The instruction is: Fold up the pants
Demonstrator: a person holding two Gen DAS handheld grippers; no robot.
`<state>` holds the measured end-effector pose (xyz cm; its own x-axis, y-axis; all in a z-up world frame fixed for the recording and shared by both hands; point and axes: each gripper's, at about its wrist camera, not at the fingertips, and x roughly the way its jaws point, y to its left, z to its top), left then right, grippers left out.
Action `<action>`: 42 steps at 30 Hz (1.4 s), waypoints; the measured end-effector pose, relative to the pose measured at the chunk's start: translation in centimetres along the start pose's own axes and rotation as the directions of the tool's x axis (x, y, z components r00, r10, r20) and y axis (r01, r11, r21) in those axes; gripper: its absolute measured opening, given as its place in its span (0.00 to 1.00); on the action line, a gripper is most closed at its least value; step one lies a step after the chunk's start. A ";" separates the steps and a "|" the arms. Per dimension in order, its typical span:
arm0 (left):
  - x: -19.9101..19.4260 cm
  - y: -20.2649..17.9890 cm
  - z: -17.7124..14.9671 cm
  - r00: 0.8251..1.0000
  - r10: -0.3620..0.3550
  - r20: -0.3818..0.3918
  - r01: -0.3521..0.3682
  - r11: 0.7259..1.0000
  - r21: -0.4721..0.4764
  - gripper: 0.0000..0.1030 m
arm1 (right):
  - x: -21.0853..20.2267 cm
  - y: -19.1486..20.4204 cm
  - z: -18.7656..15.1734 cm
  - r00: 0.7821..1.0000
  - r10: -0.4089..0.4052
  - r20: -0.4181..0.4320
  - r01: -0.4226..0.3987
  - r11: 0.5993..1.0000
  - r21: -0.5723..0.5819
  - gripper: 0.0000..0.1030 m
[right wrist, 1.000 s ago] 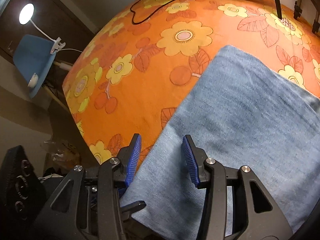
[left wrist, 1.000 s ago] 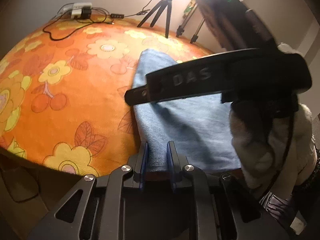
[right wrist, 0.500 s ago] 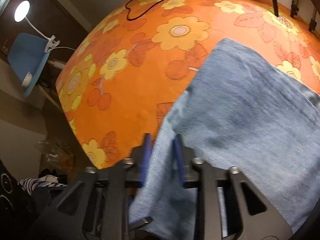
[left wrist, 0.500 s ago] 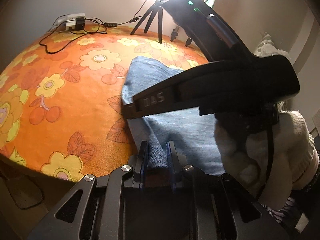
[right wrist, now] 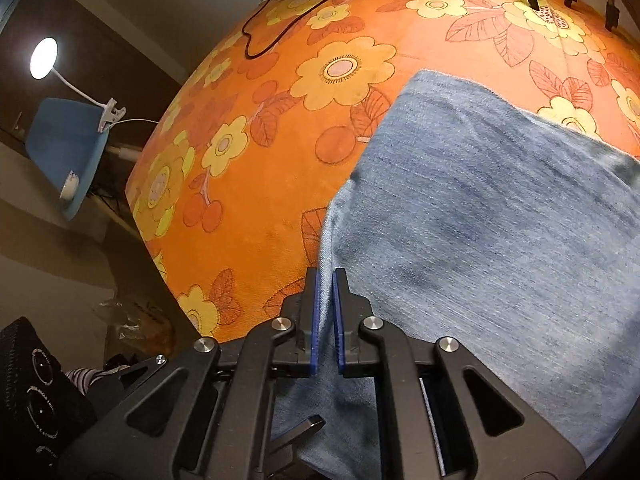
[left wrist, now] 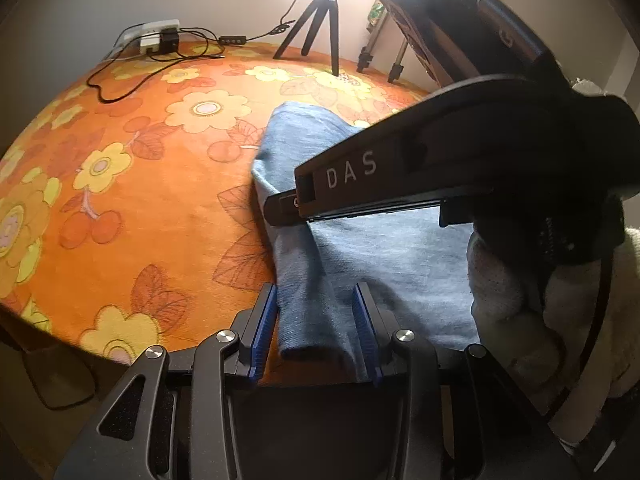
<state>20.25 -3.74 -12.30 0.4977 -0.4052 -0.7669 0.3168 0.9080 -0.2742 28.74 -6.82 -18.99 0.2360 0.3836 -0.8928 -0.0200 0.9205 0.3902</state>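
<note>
So my right claw (right wrist: 326, 312) is pinched nearly all the way closed on the near left edge of the pants (right wrist: 492, 216), and you can see that edge rising off the cloth toward the pads. I'd guess that's the corner I want to carry over for the fold, which is why it's grabbed right at the hem and not further in. My left claw (left wrist: 316, 332) is wide open, pads straddling a bunched ridge of denim (left wrist: 308, 300) near the front edge without squeezing it. Looks to me like it's either lined up to grab or just parked there, can't say which.

The pants are on the bench (left wrist: 120, 200), which has that orange flower cloth on it, sitting toward the right and near side and hanging a bit over the front edge. From the left cam my right claw's body (left wrist: 400, 176) crosses over the denim with my gloved hand (left wrist: 512, 288) behind it.

Containers: none in play. Far end of the bench has a power strip (left wrist: 154, 38) with cables and a tripod (left wrist: 320, 20), well apart from the pants.
</note>
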 end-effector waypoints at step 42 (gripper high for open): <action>-3.6 -5.5 -1.1 0.982 -0.124 0.144 0.085 0.965 0.247 0.12 | 1.2 0.2 9.3 0.928 -0.358 -0.107 0.347 0.932 -0.105 0.10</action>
<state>15.88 -7.14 -8.70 0.5658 -0.5253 -0.6355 0.5475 0.8157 -0.1868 38.06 -6.90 -17.93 0.1221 0.0344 -0.9919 -0.0384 0.9988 0.0299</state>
